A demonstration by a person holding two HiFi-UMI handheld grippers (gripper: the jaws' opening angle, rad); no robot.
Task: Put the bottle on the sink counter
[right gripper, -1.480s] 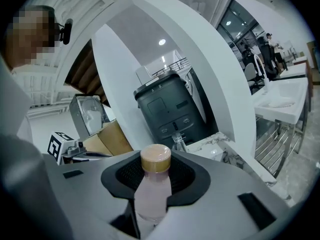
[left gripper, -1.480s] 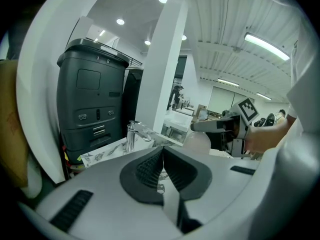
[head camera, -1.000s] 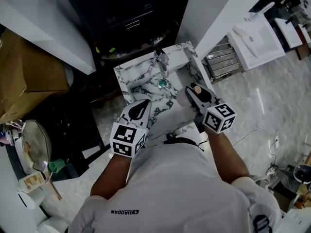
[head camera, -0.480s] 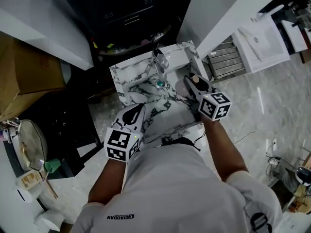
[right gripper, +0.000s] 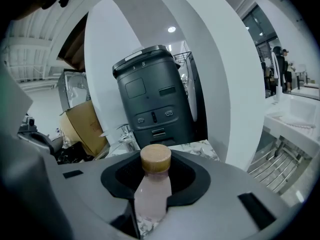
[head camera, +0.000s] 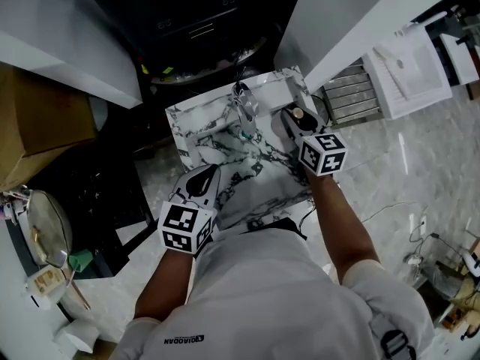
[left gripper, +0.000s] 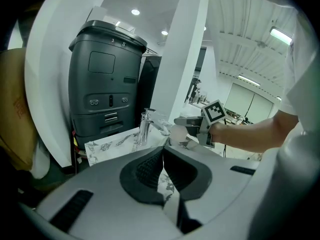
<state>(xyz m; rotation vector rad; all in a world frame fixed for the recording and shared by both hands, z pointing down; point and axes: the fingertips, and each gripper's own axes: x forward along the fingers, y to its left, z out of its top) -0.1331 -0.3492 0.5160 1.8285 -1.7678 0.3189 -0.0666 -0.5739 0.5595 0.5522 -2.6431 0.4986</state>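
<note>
My right gripper (head camera: 292, 126) is shut on a pale pink bottle (right gripper: 151, 194) with a round wooden cap (head camera: 298, 114). It holds the bottle upright over the right side of the white-and-black marble sink counter (head camera: 195, 118), to the right of the chrome faucet (head camera: 244, 100). In the left gripper view the bottle (left gripper: 177, 132) hangs just past the faucet (left gripper: 144, 129). My left gripper (head camera: 202, 175) is shut on nothing, its pads meeting at the tips (left gripper: 161, 151), over the counter's front left part.
A dark grey machine (right gripper: 152, 101) stands right behind the counter between white pillars (head camera: 337, 13). A cardboard box (head camera: 45, 111) is at the left, a metal rack (head camera: 349, 96) and a white basin (head camera: 409, 66) at the right. Kitchenware (head camera: 45, 235) lies at the lower left.
My right gripper has carried the bottle away from me, toward the counter's far right part beside the faucet. The left gripper has sunk a little at the front left.
</note>
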